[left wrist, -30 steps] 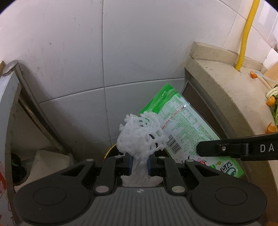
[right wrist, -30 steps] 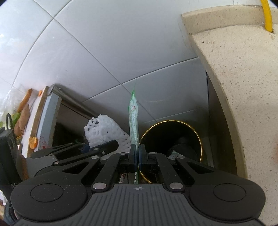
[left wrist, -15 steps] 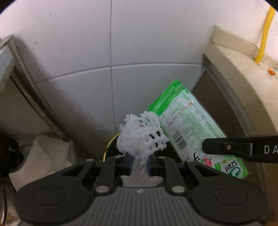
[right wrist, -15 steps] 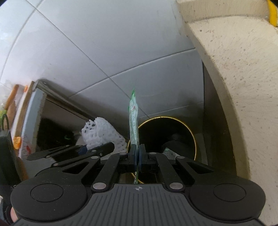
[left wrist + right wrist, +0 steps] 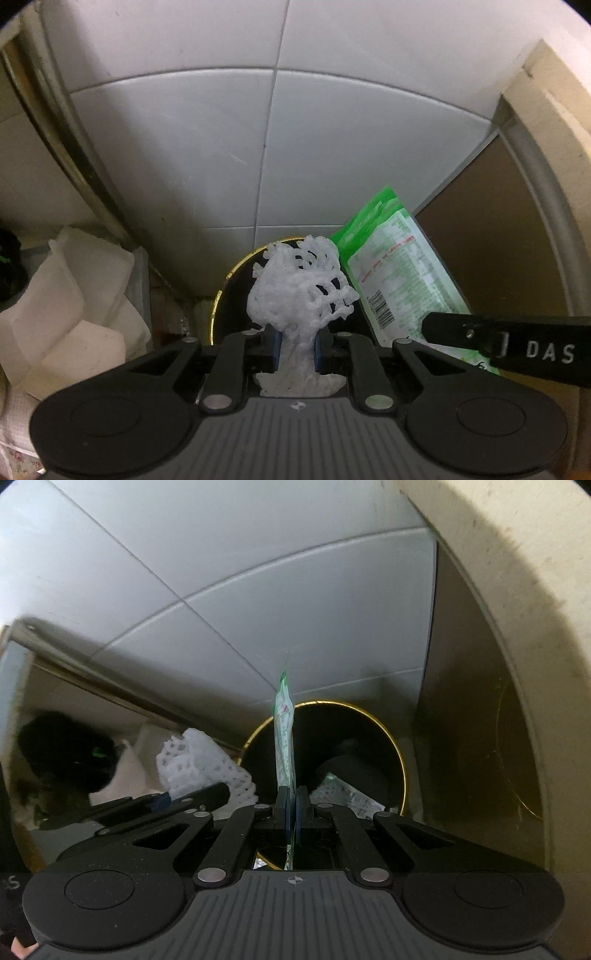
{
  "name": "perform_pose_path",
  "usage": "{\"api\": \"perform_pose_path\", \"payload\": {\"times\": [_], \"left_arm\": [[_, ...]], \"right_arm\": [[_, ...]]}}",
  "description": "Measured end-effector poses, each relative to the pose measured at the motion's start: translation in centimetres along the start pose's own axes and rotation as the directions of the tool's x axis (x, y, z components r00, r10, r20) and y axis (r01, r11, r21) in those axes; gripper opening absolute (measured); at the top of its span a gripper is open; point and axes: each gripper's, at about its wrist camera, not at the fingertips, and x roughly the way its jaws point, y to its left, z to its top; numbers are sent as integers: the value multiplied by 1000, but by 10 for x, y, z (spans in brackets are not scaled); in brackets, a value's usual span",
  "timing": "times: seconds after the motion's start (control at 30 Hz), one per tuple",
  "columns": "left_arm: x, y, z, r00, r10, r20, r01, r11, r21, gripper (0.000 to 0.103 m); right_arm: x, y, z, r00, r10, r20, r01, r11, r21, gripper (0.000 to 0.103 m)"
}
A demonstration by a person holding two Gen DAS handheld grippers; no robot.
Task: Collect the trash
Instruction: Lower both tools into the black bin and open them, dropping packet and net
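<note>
Both hands hung over the corner by the tiled wall, and everything turned on what lay under the fingers. The left gripper (image 5: 295, 350) had its blue pads squeezed on the neck of a white foam net (image 5: 301, 291), the lacy bulk of it sprouting out past the fingertips. Beyond and below that bulk sat the black bin (image 5: 236, 284), its gold rim curving out on the net's left side, so from this view the net lay over the bin's near edge rather than its middle.

The right gripper (image 5: 291, 808) was pinched tight on a green snack wrapper (image 5: 283, 734), held edge-on, its long axis running straight out along the fingers and pointing at the bin's (image 5: 369, 738) far rim. Behind the wrapper the dark mouth gaped wide, with some scrap already lying inside.

From the left hand's view that same wrapper (image 5: 399, 280) showed flat, barcode out, just to the right of the net. By my reckoning the right hand was the better placed: its piece sat squarely above the mouth, while the left looked to need a nudge inward. A white crumpled paper (image 5: 74, 295) sat off to the left, outside the bin.
</note>
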Motion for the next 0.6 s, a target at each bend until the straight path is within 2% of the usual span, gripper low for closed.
{"api": "perform_pose_path", "payload": {"times": [0.47,0.57,0.6], "left_arm": [[29,1,3,997,60,-54,-60,998,-1,14],[29,0,5,996,70,-48,-70,998,2,23],[29,0,5,996,74,-47,-74,997,3,28]], "right_arm": [[47,2,6,995,-60,-79,62,998,14,4],[50,0,8,994,-67,-90,68,998,14,7],[50,-2,9,993,-67,-93,69,997,16,11]]}}
